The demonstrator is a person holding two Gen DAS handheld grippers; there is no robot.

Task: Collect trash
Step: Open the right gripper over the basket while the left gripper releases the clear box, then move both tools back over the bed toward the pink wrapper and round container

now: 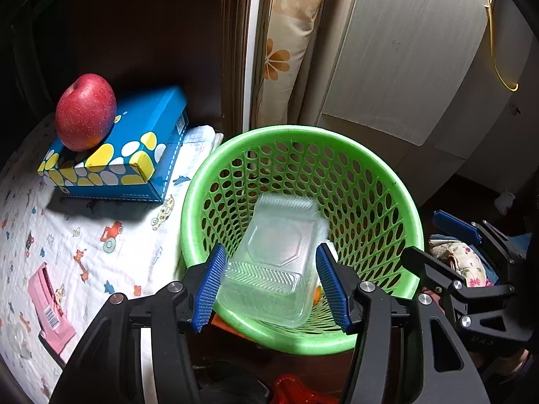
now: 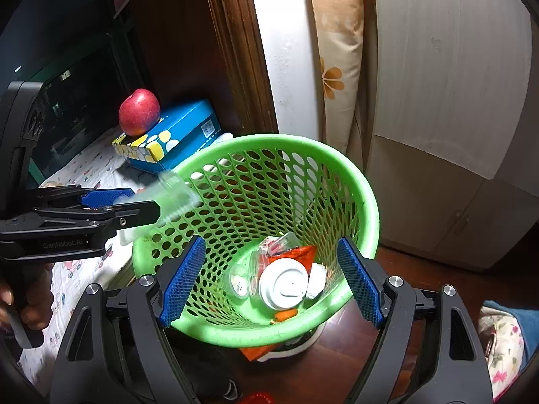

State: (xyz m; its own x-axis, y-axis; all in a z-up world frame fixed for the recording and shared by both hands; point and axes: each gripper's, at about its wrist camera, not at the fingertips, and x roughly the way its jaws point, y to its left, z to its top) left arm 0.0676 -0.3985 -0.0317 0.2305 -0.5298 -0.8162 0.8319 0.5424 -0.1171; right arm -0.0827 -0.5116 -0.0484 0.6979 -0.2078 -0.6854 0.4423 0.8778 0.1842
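Basket (image 1: 409, 235), green, on dark wood floor beside patterned cloth (image 1: 40, 235). Left gripper (image 1: 273, 289) pinching clear plastic box (image 1: 276, 256) above rim. Right gripper (image 2: 269, 279) spread. Apple (image 1: 86, 111) on blue tissue box (image 1: 148, 134) at ten o'clock.

A home bedroom is suggested by a printed bedsheet (image 1: 67, 235), floral pillow (image 1: 286, 50) and wardrobe (image 1: 404, 50).
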